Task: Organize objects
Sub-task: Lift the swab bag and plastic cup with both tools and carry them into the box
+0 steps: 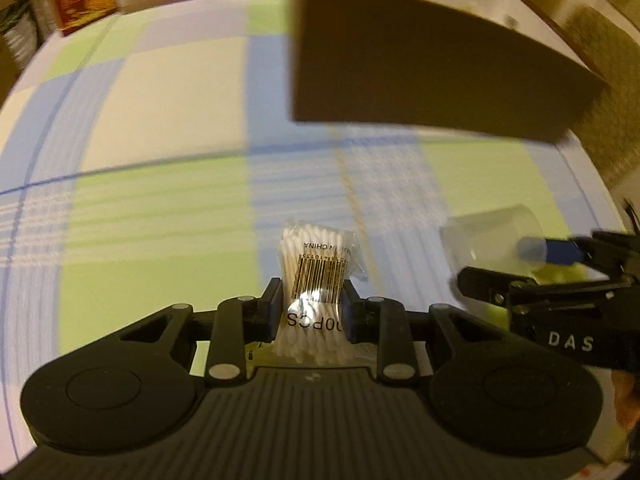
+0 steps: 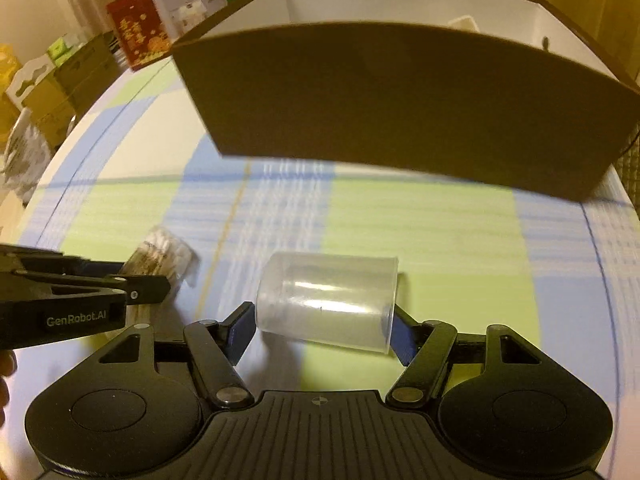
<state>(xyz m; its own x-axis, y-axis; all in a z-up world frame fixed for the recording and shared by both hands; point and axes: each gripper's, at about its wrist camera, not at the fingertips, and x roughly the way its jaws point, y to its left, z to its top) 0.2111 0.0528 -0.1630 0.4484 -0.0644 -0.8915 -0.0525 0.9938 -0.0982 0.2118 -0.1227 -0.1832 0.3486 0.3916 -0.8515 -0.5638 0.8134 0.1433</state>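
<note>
The tabletop, covered in a green, blue and cream checked cloth, fills both views. A brown cardboard box stands on it at upper right, apparently white inside.

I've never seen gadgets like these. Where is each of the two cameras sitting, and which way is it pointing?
Left wrist view: sits on the left gripper, looking forward along its fingers, which pinch a cotton swab pack; the right gripper enters from the right.
Right wrist view: sits on the right gripper, looking forward past a clear plastic cup held sideways; the left gripper enters from the left.
Shared: the brown cardboard box ahead, the checked tablecloth, both held items.
</note>
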